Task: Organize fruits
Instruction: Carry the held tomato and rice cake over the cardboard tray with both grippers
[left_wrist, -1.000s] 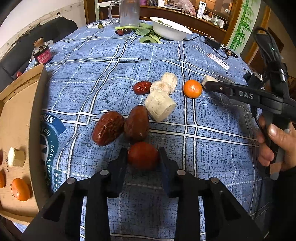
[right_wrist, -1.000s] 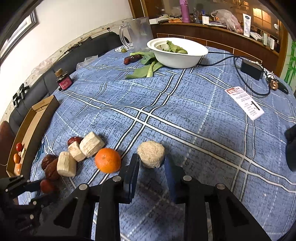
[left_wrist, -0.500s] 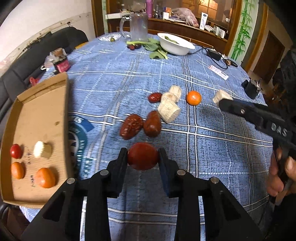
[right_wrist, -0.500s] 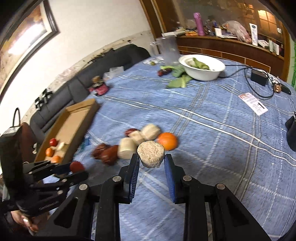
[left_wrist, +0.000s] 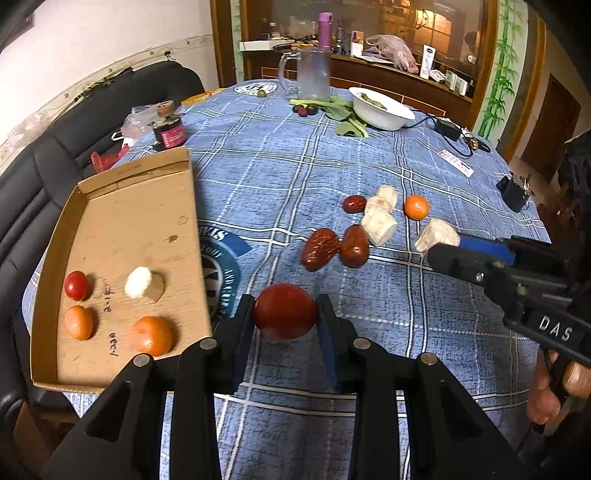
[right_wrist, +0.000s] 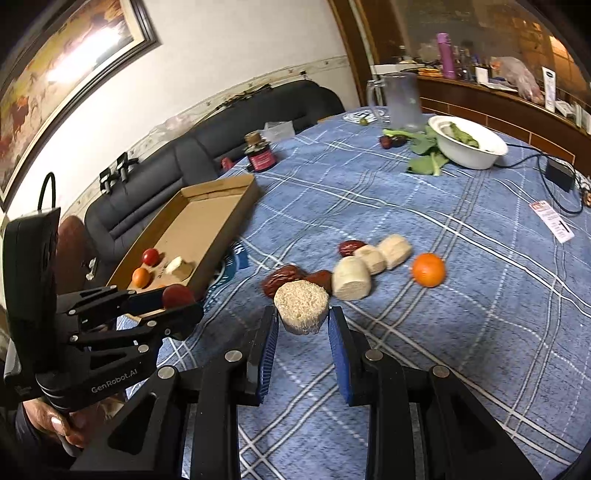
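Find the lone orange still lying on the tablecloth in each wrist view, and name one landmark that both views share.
Left wrist: the orange lies right of centre in the upper half, just right of the pale chunks.
Right wrist: the orange lies right of centre, at mid-height, right of the same chunks.
Shared landmark: the cardboard tray, left of the fruit in both views.
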